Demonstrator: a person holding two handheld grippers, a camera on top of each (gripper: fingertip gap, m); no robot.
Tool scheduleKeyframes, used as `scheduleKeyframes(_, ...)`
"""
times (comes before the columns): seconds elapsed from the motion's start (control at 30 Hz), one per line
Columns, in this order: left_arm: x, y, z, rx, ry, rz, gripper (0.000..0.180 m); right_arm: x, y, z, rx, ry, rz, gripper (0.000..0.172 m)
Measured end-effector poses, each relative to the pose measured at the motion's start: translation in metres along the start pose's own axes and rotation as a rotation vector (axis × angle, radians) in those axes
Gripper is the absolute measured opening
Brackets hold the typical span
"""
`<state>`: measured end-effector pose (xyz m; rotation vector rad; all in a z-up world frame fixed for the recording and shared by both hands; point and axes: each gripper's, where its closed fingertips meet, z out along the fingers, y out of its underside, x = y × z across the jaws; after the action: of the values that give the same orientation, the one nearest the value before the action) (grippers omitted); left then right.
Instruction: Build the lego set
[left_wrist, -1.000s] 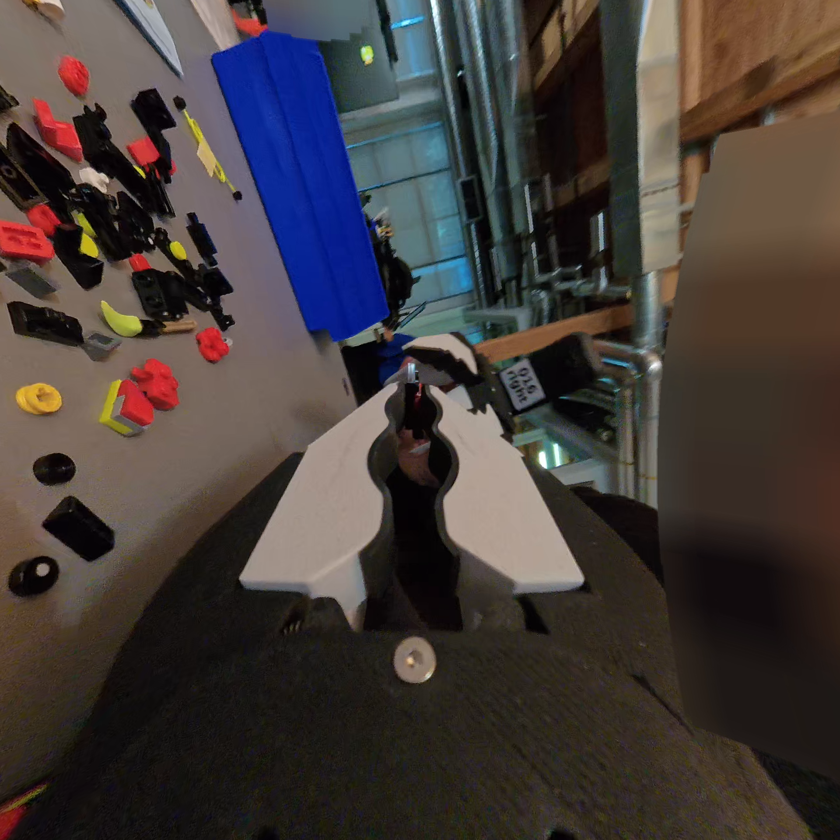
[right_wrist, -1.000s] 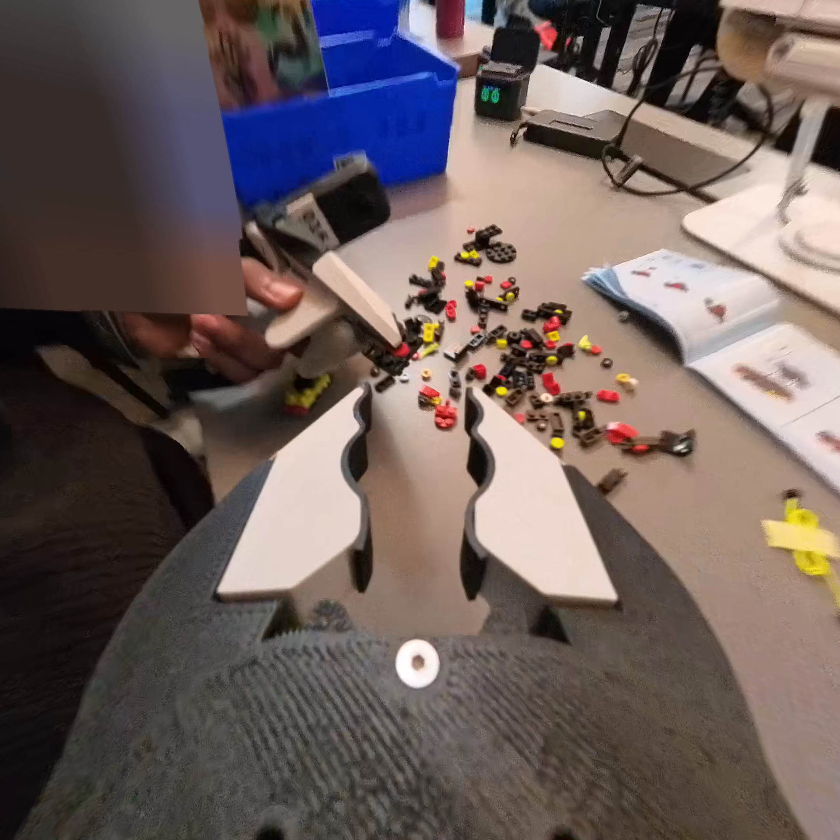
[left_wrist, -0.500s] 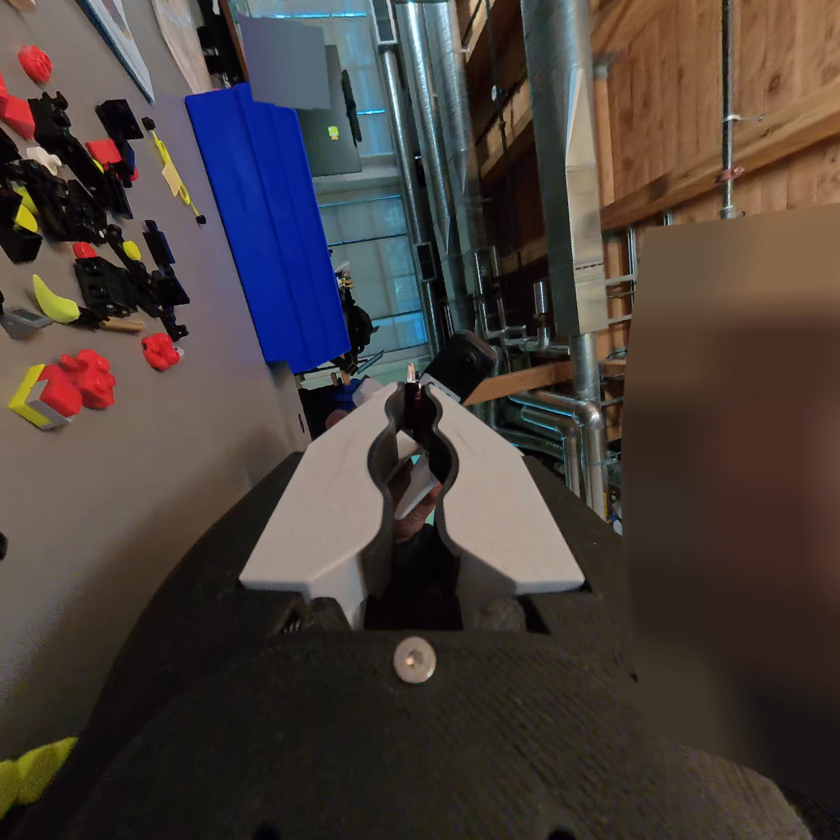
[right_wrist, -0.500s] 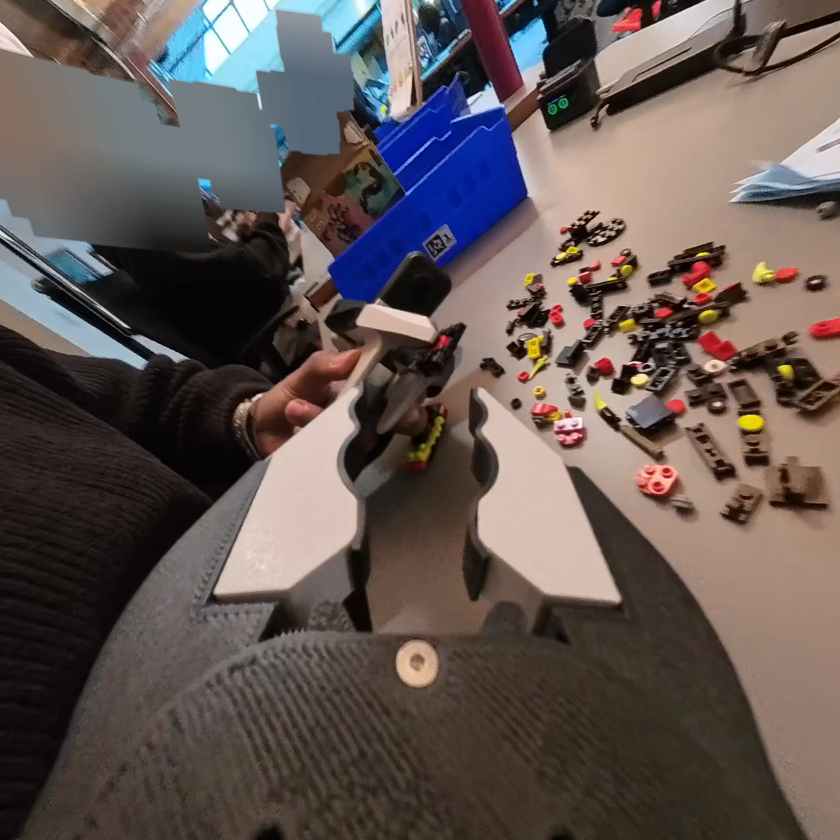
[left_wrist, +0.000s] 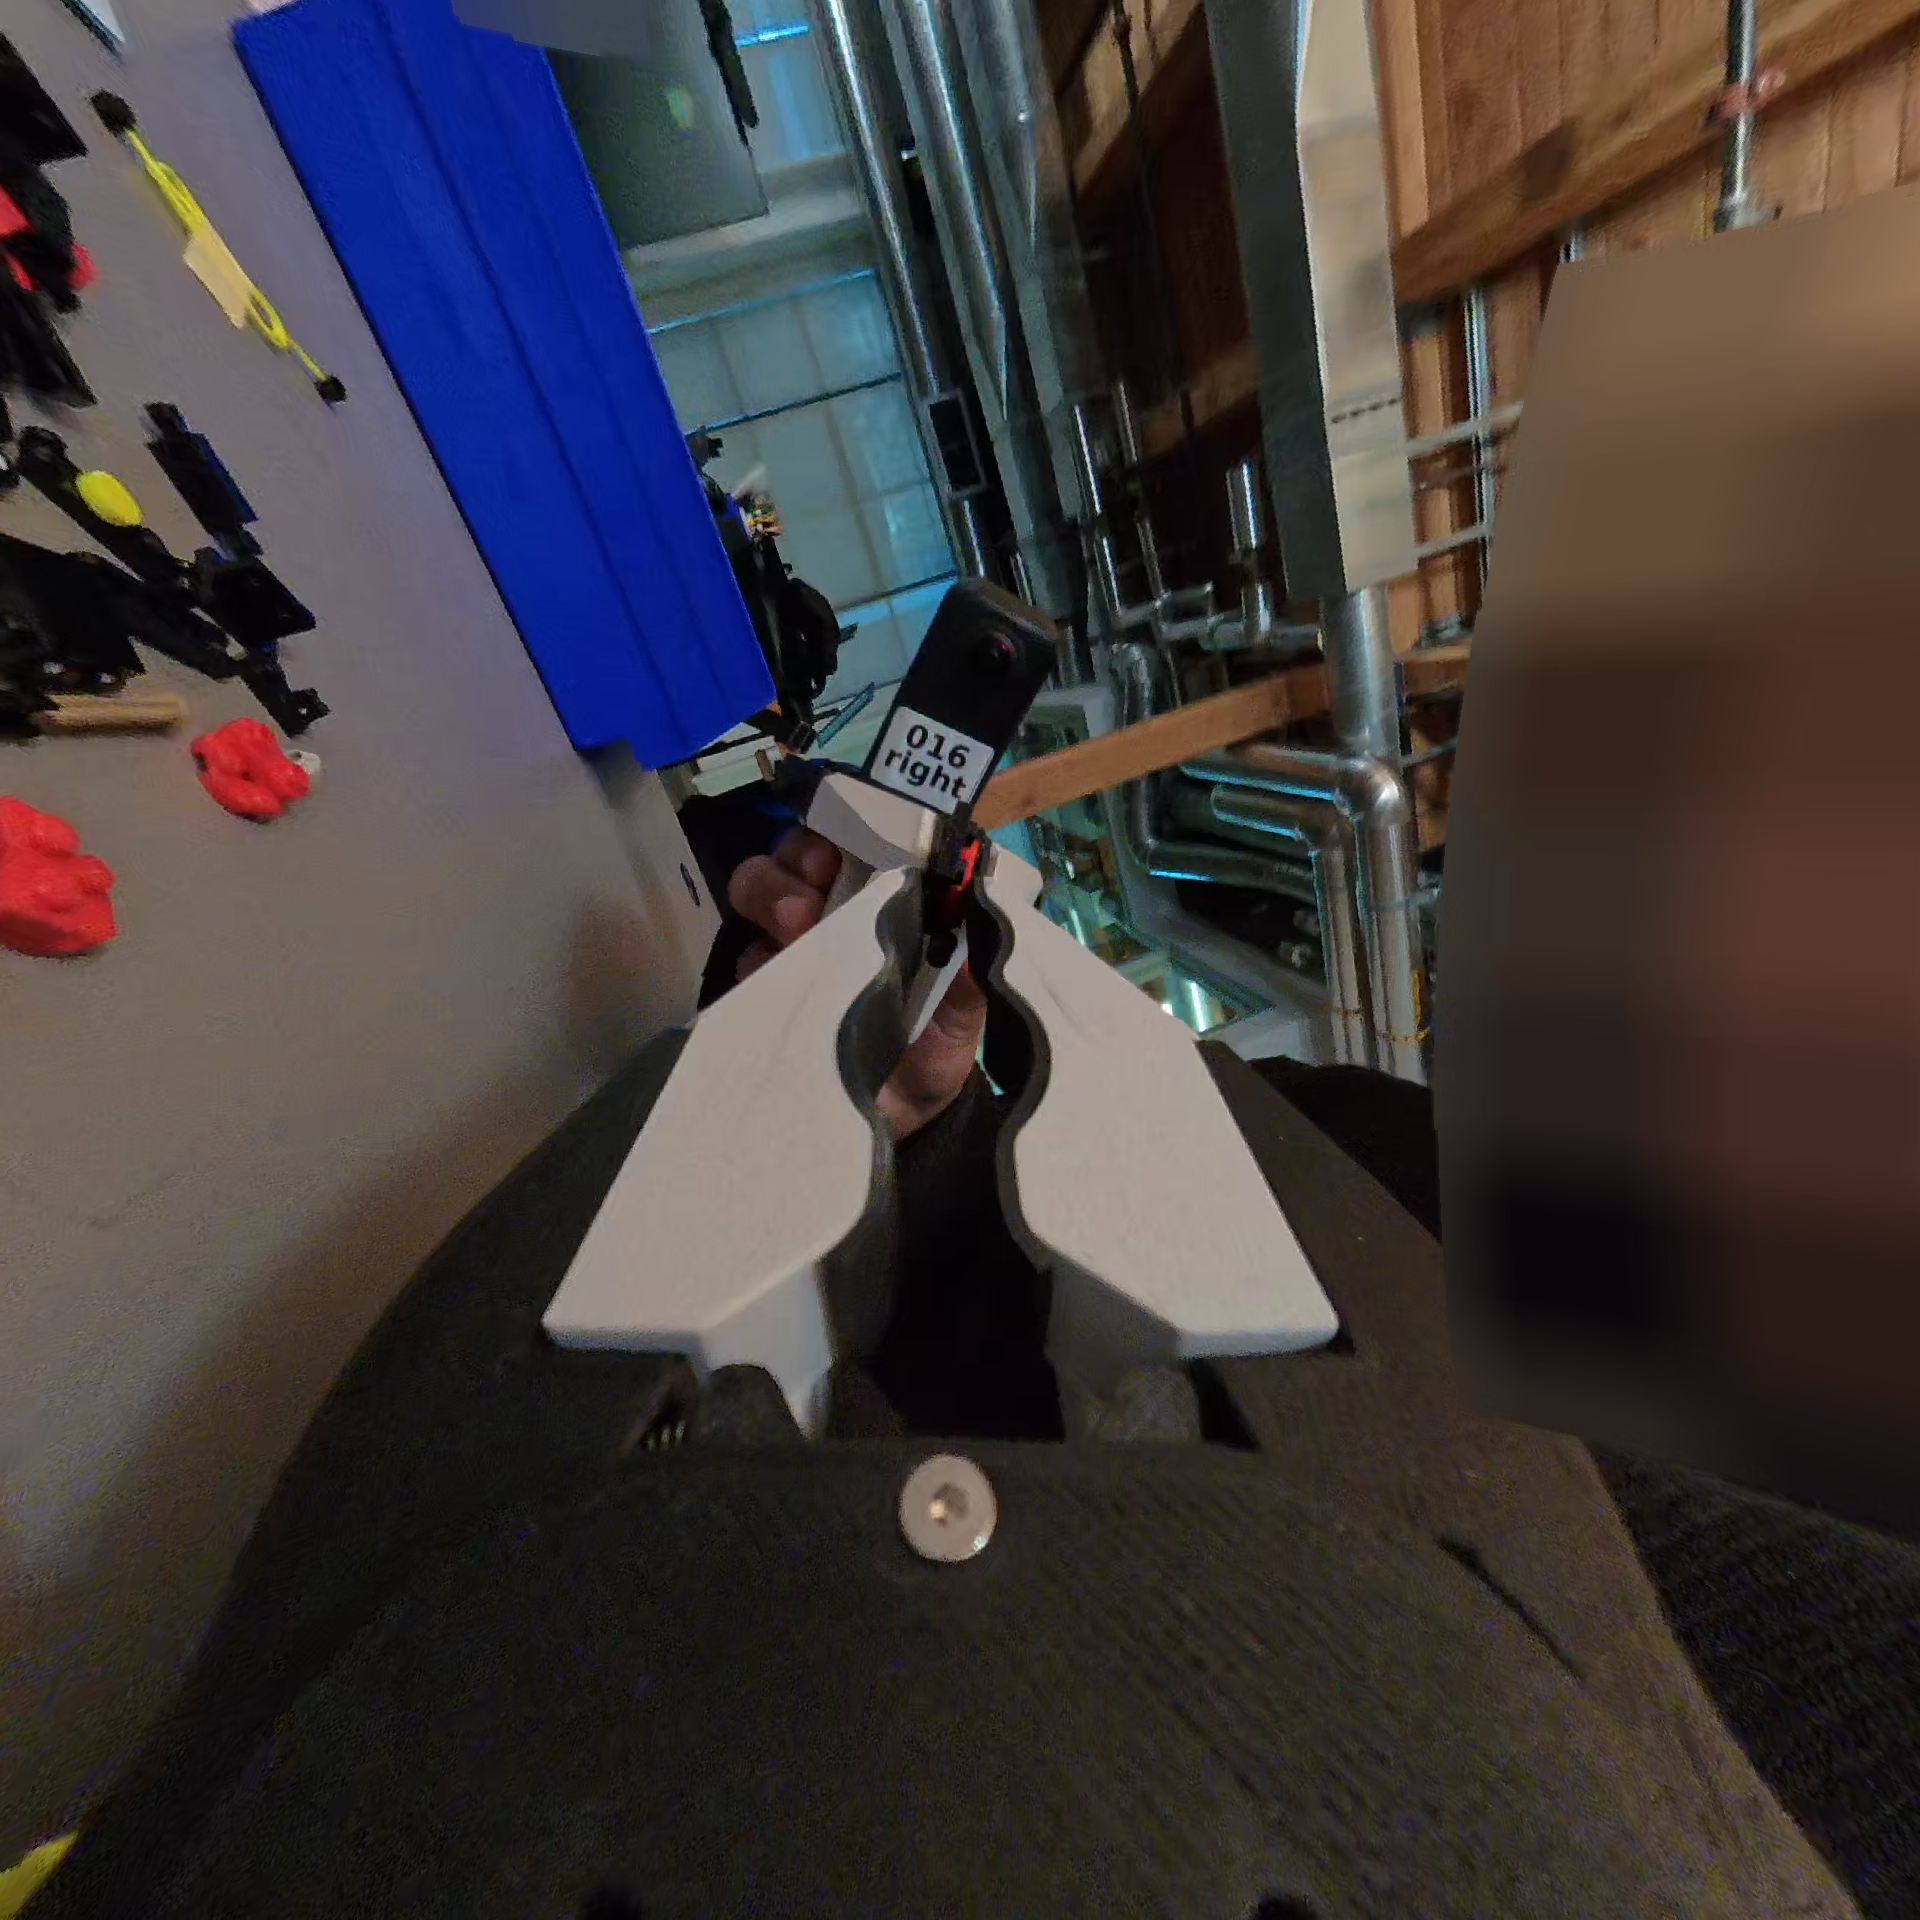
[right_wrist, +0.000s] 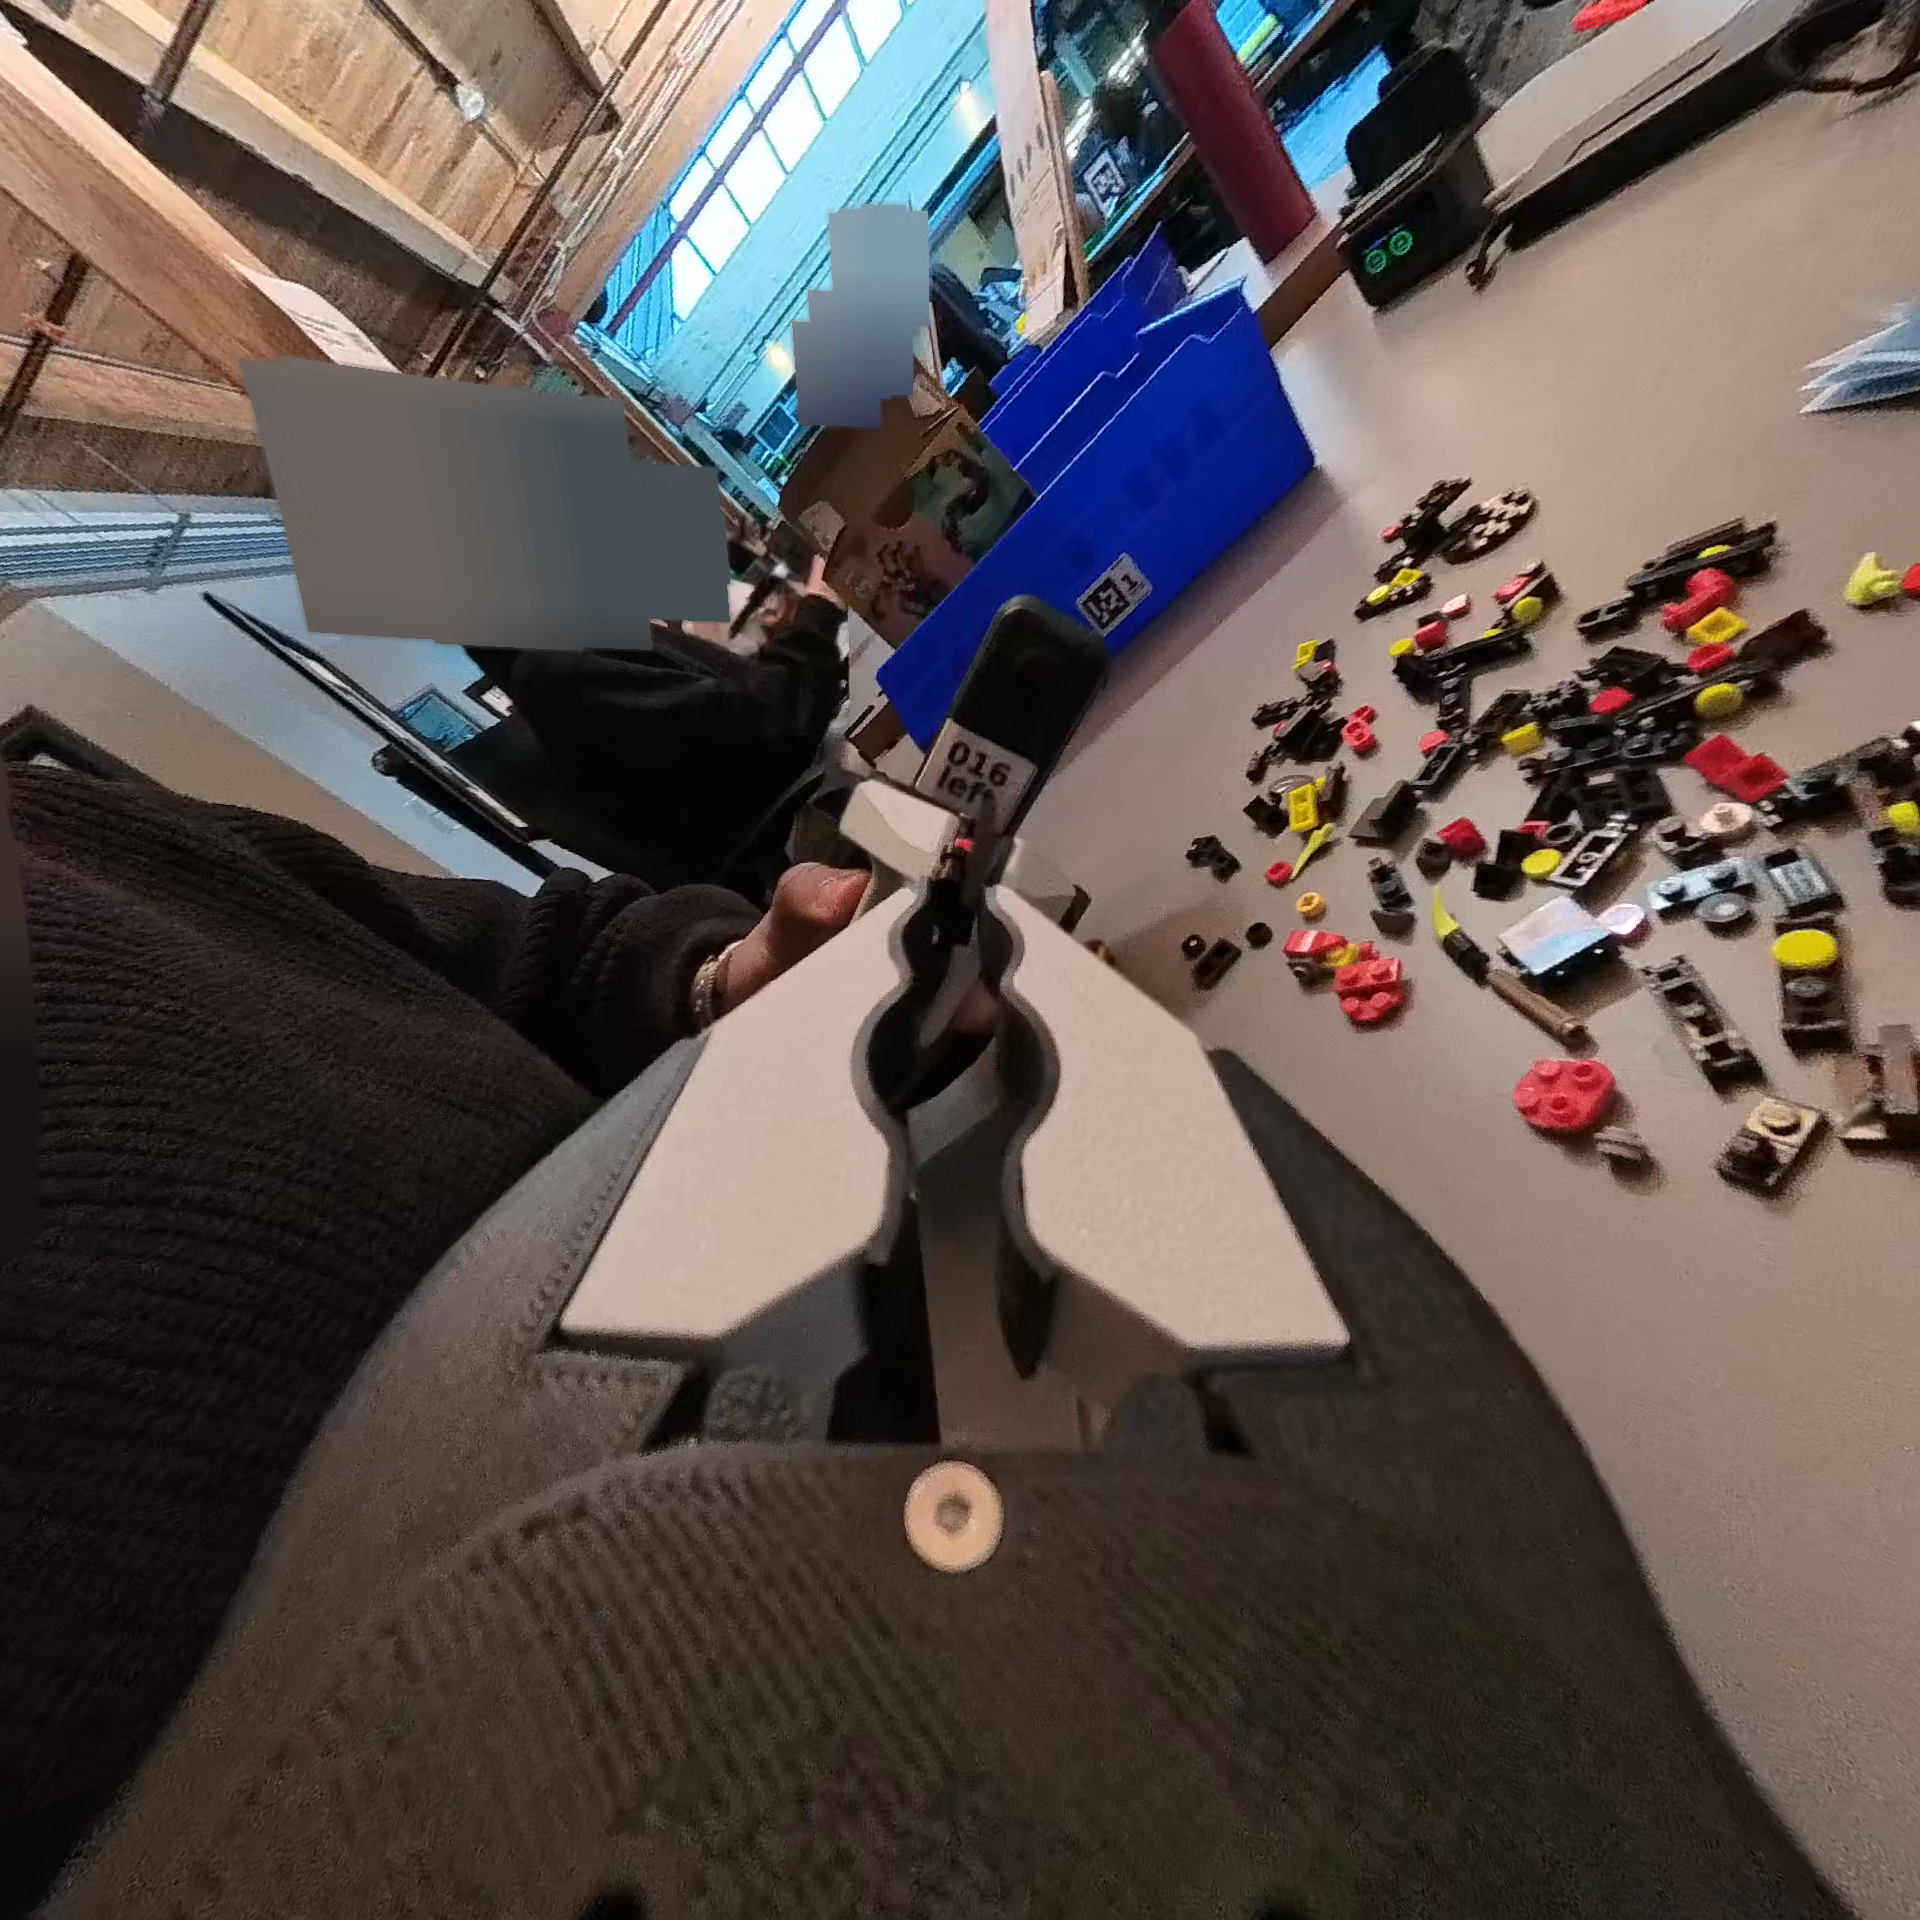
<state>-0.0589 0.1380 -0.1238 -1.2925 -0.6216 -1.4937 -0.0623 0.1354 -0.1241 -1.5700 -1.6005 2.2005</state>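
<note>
Between both pairs of fingertips, above the grey table (right_wrist: 1351, 1403), sits a slim black-and-red brick piece (left_wrist: 948, 902). Left gripper (left_wrist: 951, 883) and right gripper (right_wrist: 951, 894) pinch it narrowly, tip to tip; loose bricks (right_wrist: 1621, 790) lie beyond, beside a blue bin (right_wrist: 1143, 488).

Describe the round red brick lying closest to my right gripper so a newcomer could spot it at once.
Start at the blue bin on the grey table, then follow the scatter of small bricks towards the camera. At its near edge lies a round red studded brick, apart from the heap; the other red studded piece sits farther back among smaller bits.
</note>
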Motion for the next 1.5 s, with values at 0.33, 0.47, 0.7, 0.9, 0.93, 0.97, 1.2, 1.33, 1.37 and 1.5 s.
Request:
scheduleKeyframes(0.33,0.005,0.004,0.002,-0.031,0.024,0.021,0.005,-0.005,-0.002,-0.002,0.009,-0.057,0.036,0.006)
scheduleKeyframes(0.47,0.004,0.006,0.001,-0.082,0.005,0.044,0.014,-0.004,0.004,-0.004,-0.040,-0.086,0.071,0.006)
scheduleKeyframes(0.7,-0.006,0.015,0.001,-0.159,-0.066,0.075,0.003,0.000,0.007,-0.004,-0.043,-0.115,0.143,0.008)
scheduleKeyframes(0.9,-0.007,0.001,-0.003,-0.043,-0.052,-0.002,0.003,0.011,-0.002,-0.009,-0.032,0.050,-0.093,0.036)
scheduleKeyframes(0.93,-0.009,-0.001,-0.003,-0.015,-0.058,-0.014,0.004,0.013,-0.003,-0.009,-0.044,0.114,-0.185,0.041)
scheduleKeyframes(0.97,-0.010,-0.004,-0.004,0.021,-0.065,-0.027,0.003,0.016,-0.006,-0.008,-0.044,0.187,-0.282,0.048)
scheduleKeyframes(1.2,-0.017,-0.019,-0.008,0.223,-0.056,-0.173,0.004,0.012,-0.018,0.002,-0.036,0.469,-0.712,0.042)
scheduleKeyframes(1.33,-0.010,-0.016,-0.003,0.223,0.022,-0.221,0.004,0.017,-0.007,0.010,-0.121,0.506,-0.796,0.039)
scheduleKeyframes(1.37,-0.011,-0.015,-0.003,0.223,0.021,-0.223,0.004,0.016,-0.007,0.011,-0.123,0.510,-0.808,0.036)
scheduleKeyframes(1.5,-0.011,-0.013,-0.003,0.213,0.032,-0.216,0.004,0.012,-0.007,0.010,-0.122,0.476,-0.797,0.011)
